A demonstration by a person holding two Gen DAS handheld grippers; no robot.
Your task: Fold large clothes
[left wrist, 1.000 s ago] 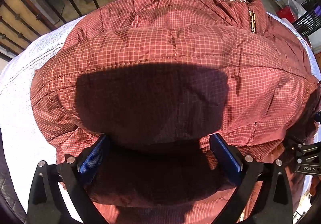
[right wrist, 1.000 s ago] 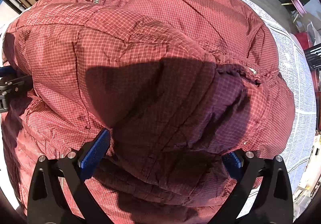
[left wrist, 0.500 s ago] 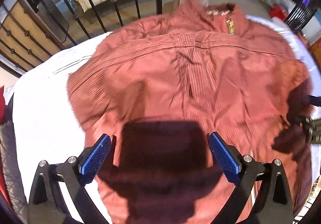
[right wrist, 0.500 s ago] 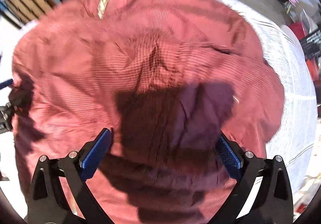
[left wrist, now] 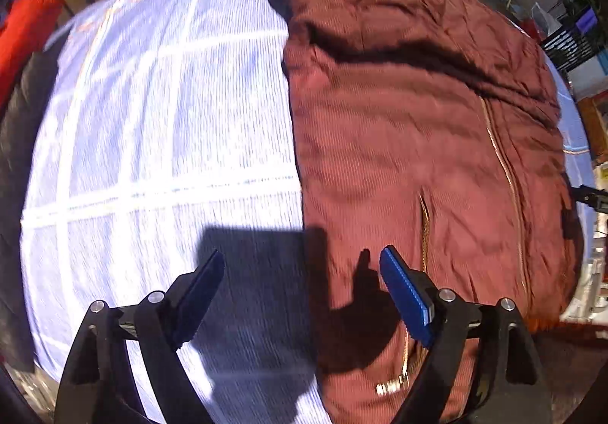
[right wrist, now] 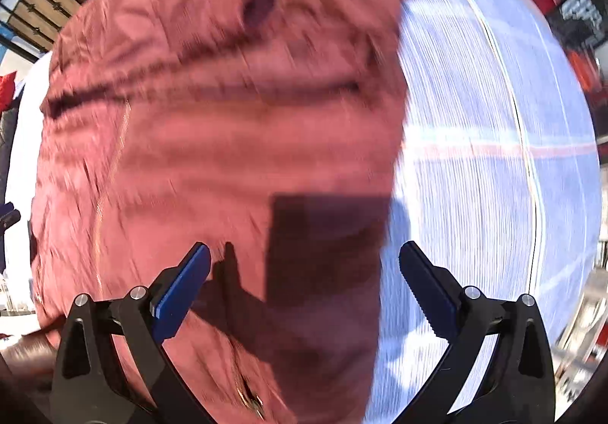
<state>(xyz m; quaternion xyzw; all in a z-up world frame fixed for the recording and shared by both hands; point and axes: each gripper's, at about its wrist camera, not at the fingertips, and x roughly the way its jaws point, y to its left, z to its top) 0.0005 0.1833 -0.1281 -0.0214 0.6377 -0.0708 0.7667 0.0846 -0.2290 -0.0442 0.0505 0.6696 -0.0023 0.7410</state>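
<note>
In the left wrist view, the white cloth with pale stripes [left wrist: 159, 127] is filling the left half of the picture, and the left gripper [left wrist: 302, 279] is hanging above it with its jaws spread; they have just been narrowing a little, and nothing is lying between them, only the gripper's own dark shadow falling across the cloth and the garment's edge. Its right blue pad [left wrist: 406, 294] is hovering over the near edge of the dark red jacket [left wrist: 418, 127], which is lying folded on the right half of the cloth, with a gold zipper [left wrist: 505, 173] running down it and a metal pull [left wrist: 391, 384] showing near the bottom. In the right wrist view, blurred by motion, the same jacket [right wrist: 228, 127] is covering the left and middle, and the cloth [right wrist: 494, 119] is stretching out bare to the right of it. The right gripper [right wrist: 304, 272] is poised over the jacket's right edge with jaws wide apart and gripping nothing; its left pad [right wrist: 182, 287] is above red fabric, its right finger above white cloth.
</note>
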